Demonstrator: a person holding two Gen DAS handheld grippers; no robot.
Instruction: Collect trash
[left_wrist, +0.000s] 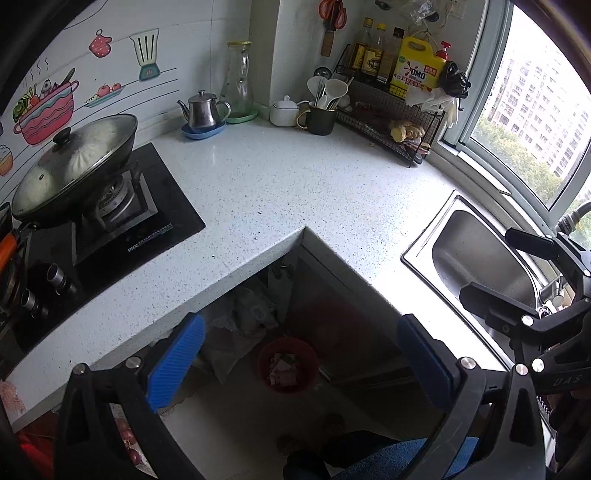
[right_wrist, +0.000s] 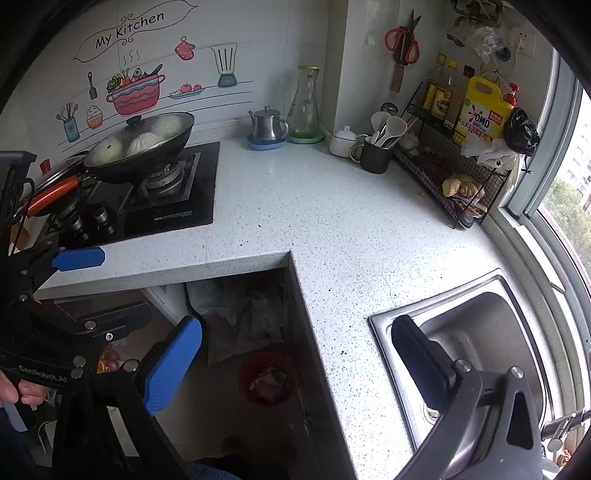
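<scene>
The red trash bin (left_wrist: 288, 363) stands on the floor in the inner corner below the white counter (left_wrist: 295, 184), with scraps inside. The left gripper (left_wrist: 301, 363) and the right gripper (right_wrist: 295, 360) hover above, both spread wide and empty. I think one should descend straight, avoiding the counter edge.

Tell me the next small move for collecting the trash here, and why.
Probably lower the left gripper toward the red bin on the floor in the counter's inner corner. Both grippers are open and empty, the right gripper too. The white countertop shows no loose trash, while the bin holds scraps and crumpled plastic bags lie behind it.
</scene>
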